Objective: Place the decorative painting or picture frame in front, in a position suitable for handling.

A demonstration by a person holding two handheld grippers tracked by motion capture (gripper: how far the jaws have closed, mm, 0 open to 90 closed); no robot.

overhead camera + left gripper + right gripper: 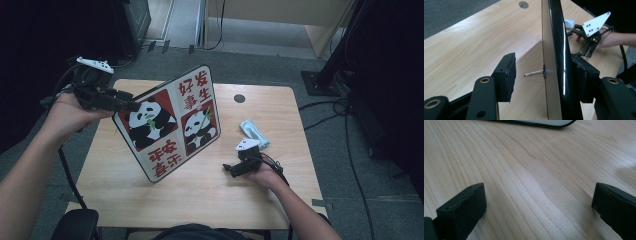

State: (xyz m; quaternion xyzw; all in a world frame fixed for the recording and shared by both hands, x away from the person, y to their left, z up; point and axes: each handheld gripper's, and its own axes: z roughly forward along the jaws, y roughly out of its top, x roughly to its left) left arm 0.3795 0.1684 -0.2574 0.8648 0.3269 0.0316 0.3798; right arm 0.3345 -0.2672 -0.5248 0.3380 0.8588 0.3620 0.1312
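The left claw [544, 75] stands spread astride the panda picture board [170, 122], whose lower corner props on the surface [200, 195]. The right claw [539, 205] rests spread, empty, on the surface.

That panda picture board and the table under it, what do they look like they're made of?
The panda board looks like a rigid printed panel: its front and rounded black rim are glossy, with light streaks along the edge, while its back is matt tan, perhaps fibreboard. The table seems to be pale wood or wood-look laminate, with a grain pattern and a smooth satin sheen.
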